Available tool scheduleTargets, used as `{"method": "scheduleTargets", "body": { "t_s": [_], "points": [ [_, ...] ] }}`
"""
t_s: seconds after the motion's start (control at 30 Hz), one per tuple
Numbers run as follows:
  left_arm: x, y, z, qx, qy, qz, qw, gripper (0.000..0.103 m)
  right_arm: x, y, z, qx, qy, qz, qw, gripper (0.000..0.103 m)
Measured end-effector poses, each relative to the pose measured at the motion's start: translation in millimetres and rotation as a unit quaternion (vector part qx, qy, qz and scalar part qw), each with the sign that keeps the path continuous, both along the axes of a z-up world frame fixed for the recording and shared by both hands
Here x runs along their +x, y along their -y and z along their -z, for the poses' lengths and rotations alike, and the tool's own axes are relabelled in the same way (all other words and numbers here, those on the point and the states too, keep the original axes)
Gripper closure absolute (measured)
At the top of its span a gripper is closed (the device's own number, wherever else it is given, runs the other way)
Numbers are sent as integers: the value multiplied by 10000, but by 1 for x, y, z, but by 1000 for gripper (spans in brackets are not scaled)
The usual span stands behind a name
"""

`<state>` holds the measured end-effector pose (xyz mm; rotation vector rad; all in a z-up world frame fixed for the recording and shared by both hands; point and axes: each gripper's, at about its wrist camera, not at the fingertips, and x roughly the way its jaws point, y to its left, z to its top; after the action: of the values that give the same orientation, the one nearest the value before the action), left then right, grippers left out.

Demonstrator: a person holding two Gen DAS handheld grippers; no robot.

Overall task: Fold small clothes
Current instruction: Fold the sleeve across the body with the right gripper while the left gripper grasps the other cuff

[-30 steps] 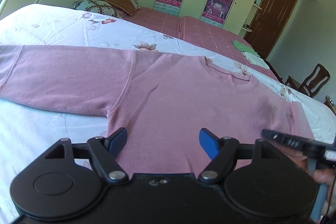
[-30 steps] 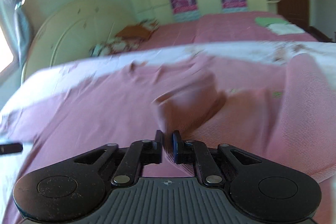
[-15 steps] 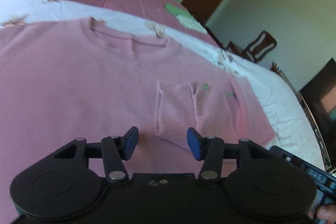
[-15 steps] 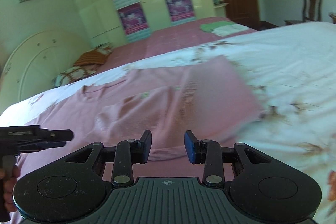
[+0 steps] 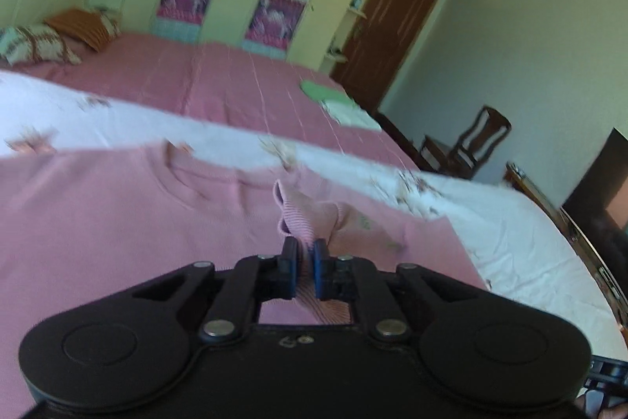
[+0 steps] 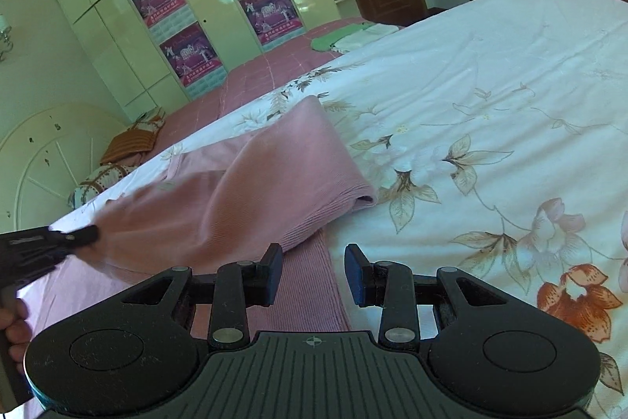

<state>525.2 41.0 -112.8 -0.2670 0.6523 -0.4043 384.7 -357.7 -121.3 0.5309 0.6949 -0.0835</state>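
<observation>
Left gripper (image 5: 303, 258) clamped on a ribbed cuff (image 5: 295, 218) of the pink sweater (image 5: 98, 222); blue pads pressed together on the fabric, cuff standing up in a loop just beyond the fingertips toward 12 o'clock. Wide apart over flat knit a second ago, half closed half a second ago, now pinched tight on the cloth. Neckline at 10 o'clock from the pads, sweater body spread flat across the floral bedsheet (image 5: 510, 230). Folded-over sleeve lying on the chest at 2 o'clock from the grip, with small green marks on it. View swung since the earlier frame: door (image 5: 392, 26) and chair (image 5: 482, 140) now at 1 to 2 o'clock, pillows (image 5: 35, 44) at 10 o'clock.

Right gripper (image 6: 313, 269) parted, nothing between the pads; shut on pink cloth a second ago, released since, gap unchanged over the last half second. Sweater edge lying under the left-hand finger (image 6: 271, 269), bare flowered sheet under the other. Folded sleeve resting across the sweater from 10 to 12 o'clock, its doubled end at about 1 o'clock, just beyond the fingertips. Left tool visible at 9 o'clock in the right wrist view, pulling a blurred stretch of pink fabric, with a hand (image 6: 13, 324) on its handle at the frame edge. Green and white folded cloths (image 6: 345, 36) far off at 12 o'clock on the pink checked cover.
</observation>
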Motion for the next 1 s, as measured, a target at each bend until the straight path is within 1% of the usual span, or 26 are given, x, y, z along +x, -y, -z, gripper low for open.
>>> {"method": "scheduleTargets", "body": {
  "t_s": [0.1, 0.23, 0.3, 0.43, 0.53, 0.57, 0.63, 0.67, 0.7, 0.73, 0.77, 0.8, 0.83, 0.87, 0.93, 0.97, 1.0],
  "points": [
    [-6, -28, 0, 95, -45, -250, 9996, 96, 6, -3, -1, 193, 59, -44, 9998, 68],
    [-12, -55, 19, 145, -315, -525, 9980, 96, 18, -6, 2, 653, 67, -125, 9978, 68],
    [-13, -63, 26, 107, -398, -575, 9975, 96, 24, -6, 4, 873, 45, -116, 9961, 68],
    [-11, -67, 34, 140, -494, -569, 9971, 96, 37, -2, 9, 1126, -2, -83, 9936, 68],
    [-9, -69, 37, 90, -541, -594, 9967, 95, 48, 7, 15, 1382, -74, 110, 9903, 68],
    [-9, -69, 40, 87, -572, -586, 9966, 93, 51, 10, 16, 1457, -97, 169, 9891, 68],
    [-9, -70, 41, 117, -574, -633, 9963, 82, 55, 13, 18, 1506, -163, 226, 9882, 68],
    [-8, -72, 41, 118, -573, -677, 9960, 74, 55, 14, 18, 1506, -163, 242, 9882, 69],
    [-8, -74, 41, 95, -560, -714, 9958, 65, 56, 13, 18, 1461, -182, 228, 9888, 75],
    [-7, -76, 41, 51, -540, -743, 9958, 59, 56, 13, 17, 1343, -235, 204, 9904, 84],
    [-4, -77, 42, 18, -543, -748, 9957, 50, 56, 12, 17, 1236, -298, 198, 9917, 91],
    [-1, -77, 43, 4, -559, -731, 9958, 49, 54, 12, 18, 1225, -323, 203, 9917, 91],
    [5, -76, 45, -1, -604, -680, 9959, 50, 53, 13, 20, 1236, -349, 207, 9915, 91],
    [12, -75, 48, 0, -680, -651, 9956, 52, 52, 13, 20, 1223, -366, 193, 9916, 91],
    [22, -74, 57, -16, -845, -683, 9941, 64, 49, 13, 20, 1189, -366, 168, 9921, 91],
    [26, -75, 59, -25, -852, -643, 9943, 98, 48, 12, 17, 1132, -366, 146, 9928, 91],
    [28, -75, 58, -3, -825, -656, 9944, 99, 45, 10, 13, 1061, -359, 84, 9937, 91]
  ]
}}
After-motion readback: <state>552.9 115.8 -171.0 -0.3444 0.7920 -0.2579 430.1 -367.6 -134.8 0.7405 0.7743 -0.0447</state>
